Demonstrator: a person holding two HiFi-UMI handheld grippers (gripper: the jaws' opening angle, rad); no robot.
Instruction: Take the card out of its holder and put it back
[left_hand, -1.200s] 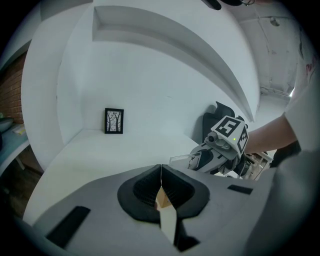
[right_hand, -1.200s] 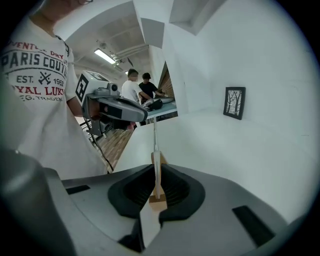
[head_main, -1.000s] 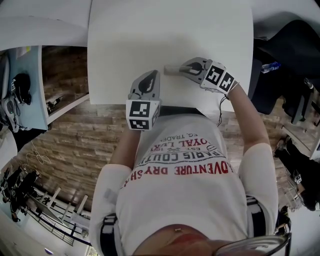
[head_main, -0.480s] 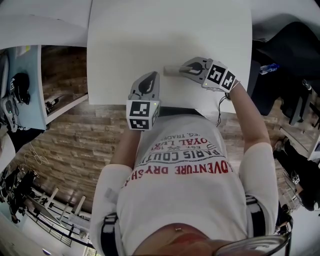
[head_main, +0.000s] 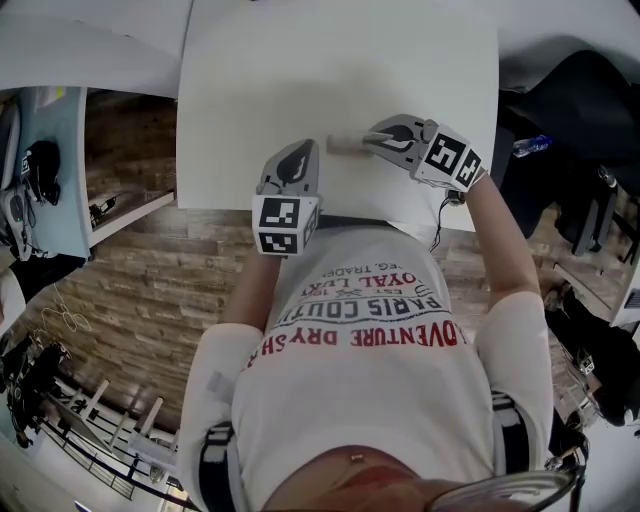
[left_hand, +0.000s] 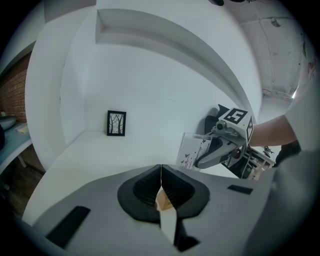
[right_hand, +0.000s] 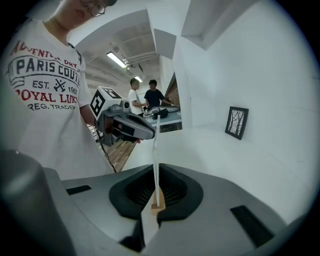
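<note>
A thin card (head_main: 343, 144) stands upright on the white table (head_main: 330, 60), printed with small butterflies and trees (left_hand: 192, 150). My right gripper (head_main: 368, 140) is shut on it from the right; in the right gripper view the card (right_hand: 156, 150) rises edge-on from between the closed pads. Whether a holder is around the card or under it I cannot tell. My left gripper (head_main: 298, 152) hovers near the table's front edge, to the left of the card and apart from it. Its jaws (left_hand: 161, 175) meet in a line with nothing visibly held.
A small black picture frame (left_hand: 116, 123) leans against the white wall at the back of the table. The table's front edge (head_main: 340, 212) runs close to the person's body. Two people (right_hand: 145, 95) stand far off in the room.
The right hand has swung slightly to the right while the card stays in place. The left gripper has not moved.
</note>
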